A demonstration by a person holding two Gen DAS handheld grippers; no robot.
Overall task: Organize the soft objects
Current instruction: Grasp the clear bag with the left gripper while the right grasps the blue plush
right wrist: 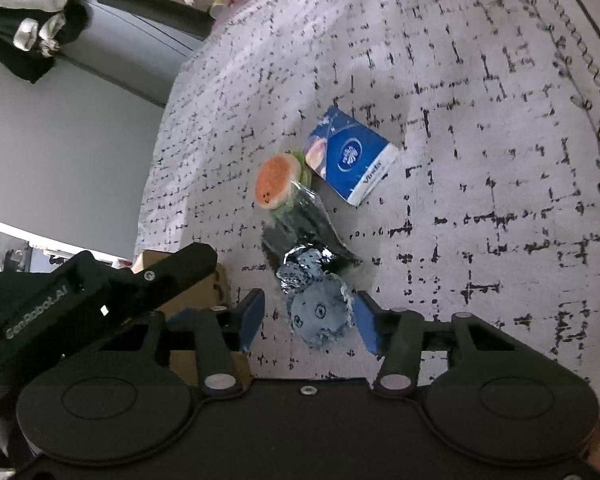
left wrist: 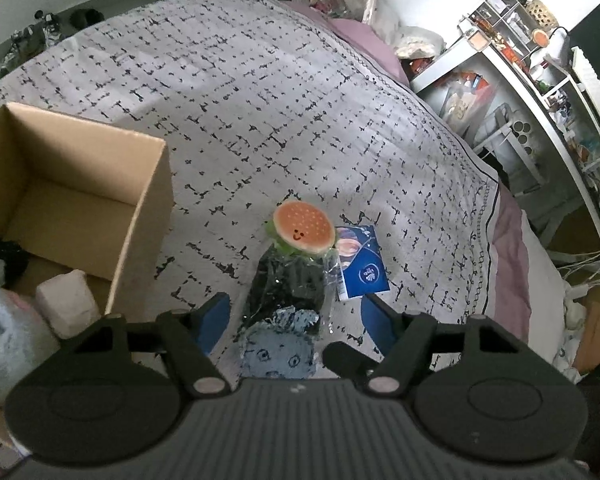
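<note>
**Both grippers closing in on the bagged blue plush**

We're working the pick-up step: the items left on the bedspread (left wrist: 300,112) still need to go into the cardboard box (left wrist: 140,208), which is sitting to the left w/ a few soft things already inside, incl. a white foam-like block (left wrist: 66,304) and a pale blue fluffy item (left wrist: 8,332).

The target, we're judging, is the blue plush w/ button eyes (right wrist: 320,316), half-wrapped in a crinkly clear plastic bag (right wrist: 300,232) that also seems to hold something dark. It's lying on the bedspread just right of the box, w/ a burger squishy (left wrist: 303,227) at the bag's far end and a blue tissue pack (left wrist: 362,262) just beside that.

We're bringing the right gripper (right wrist: 308,320) around the plush: jaws apart, plush sitting between them, right pad looking about touching its side, left pad w/ a clear gap. No grip yet. The left gripper (left wrist: 296,320) is hovering over the same bundle, jaws wide apart, straddling the dark part of the bag w/o touching, as far as we can tell.

Next move, in our judgement: finishing the squeeze on the plush itself rather than on loose plastic, since the film is likely to slip or tear. The two grippers are crowding one spot, so one should probably be backing off or taking the burger end before we're lifting toward the box.
</note>
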